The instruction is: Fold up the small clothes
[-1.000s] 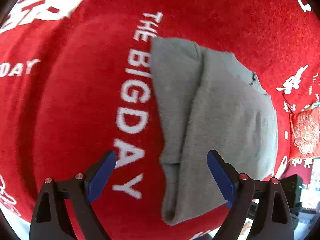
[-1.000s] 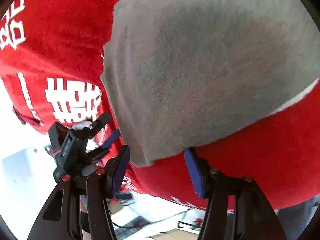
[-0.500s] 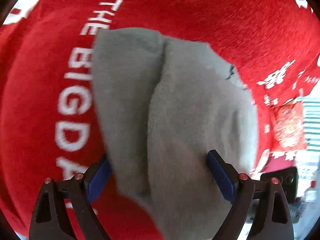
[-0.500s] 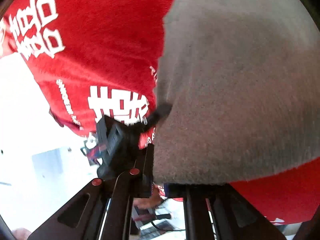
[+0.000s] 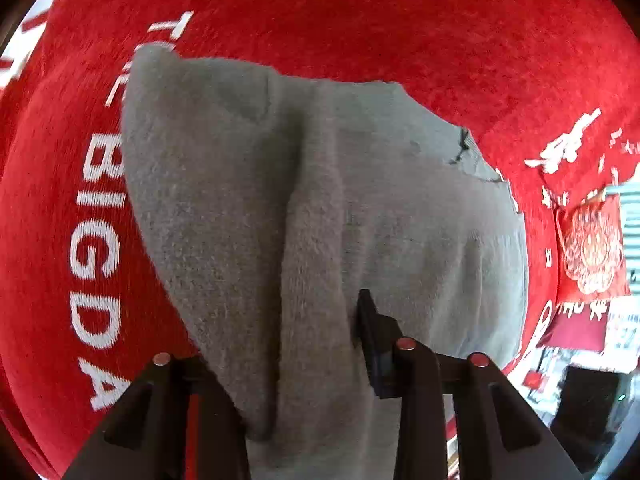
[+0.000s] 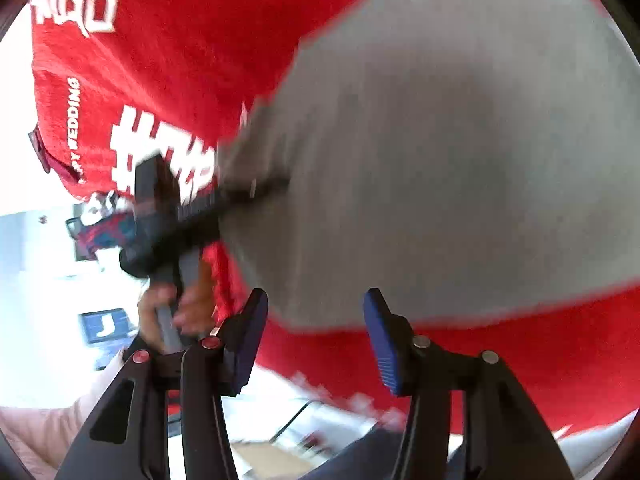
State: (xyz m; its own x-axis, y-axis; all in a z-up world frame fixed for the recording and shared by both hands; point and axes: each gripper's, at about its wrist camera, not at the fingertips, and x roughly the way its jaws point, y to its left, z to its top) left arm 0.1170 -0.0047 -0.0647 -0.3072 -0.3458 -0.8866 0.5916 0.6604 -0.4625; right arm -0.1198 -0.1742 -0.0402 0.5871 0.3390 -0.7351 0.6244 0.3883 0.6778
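Grey garment: folded, lying on red cloth printed with white lettering, its near folded edge pinched between the left gripper fingers. Right gripper: spread wide, holding nothing, garment edge just ahead.

red lettered cloth, grey garment lying on it

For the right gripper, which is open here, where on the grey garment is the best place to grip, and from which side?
Probably the grey garment's near hem, just above the right gripper. Come in from the table's near edge, fingers straddling it: that border lies flat on the red cloth, facing the open jaws. The left gripper already pinches the neighbouring corner.
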